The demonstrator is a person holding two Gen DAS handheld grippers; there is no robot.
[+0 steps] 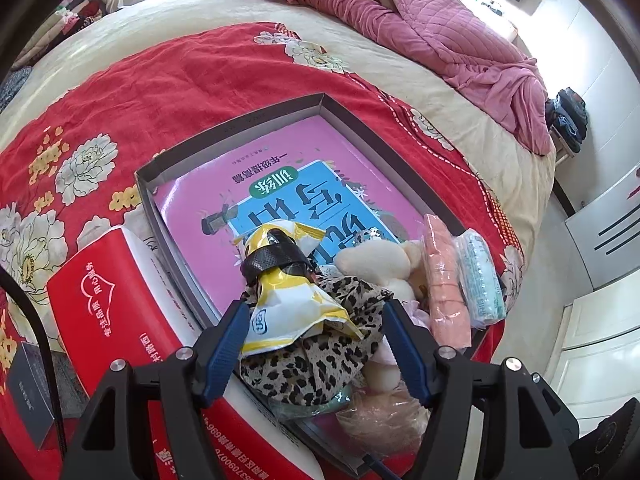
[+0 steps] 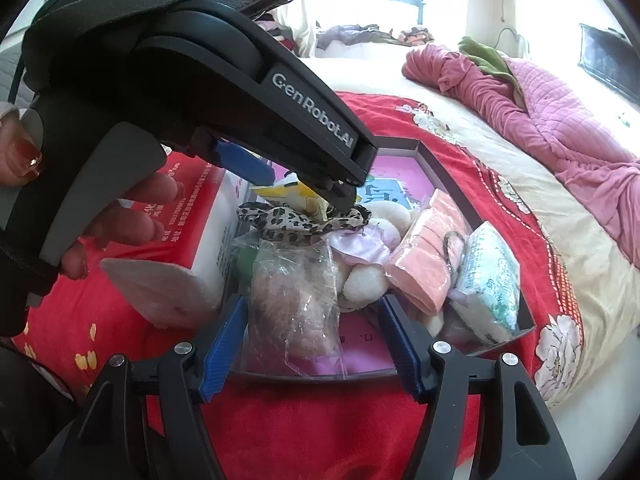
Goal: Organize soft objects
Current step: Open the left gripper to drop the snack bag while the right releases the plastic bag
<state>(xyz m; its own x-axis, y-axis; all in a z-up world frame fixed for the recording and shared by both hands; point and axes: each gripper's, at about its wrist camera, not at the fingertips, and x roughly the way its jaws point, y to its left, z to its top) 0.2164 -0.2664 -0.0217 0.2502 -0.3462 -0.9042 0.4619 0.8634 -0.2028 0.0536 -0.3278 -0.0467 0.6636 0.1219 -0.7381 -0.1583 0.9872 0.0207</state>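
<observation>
Hovering over the grey tray (image 1: 360,128) on the bed (image 1: 160,92), the left tool (image 1: 316,336) stands spread, its jaws either side of a yellow snack packet (image 1: 288,304) lying on leopard-print cloth (image 1: 320,360). The right tool (image 2: 312,340) is spread too, astride a clear bag (image 2: 292,300) at the tray's near edge.

Snack packet (image 1: 292,304): yellow-white, black-taped, lying atop the leopard cloth.
Leopard cloth (image 1: 320,360): crumpled, in the box.
Plush toy (image 1: 376,264): cream, at 2 o'clock of the cloth.
Pink pack (image 1: 446,280): at 3 o'clock.
</observation>
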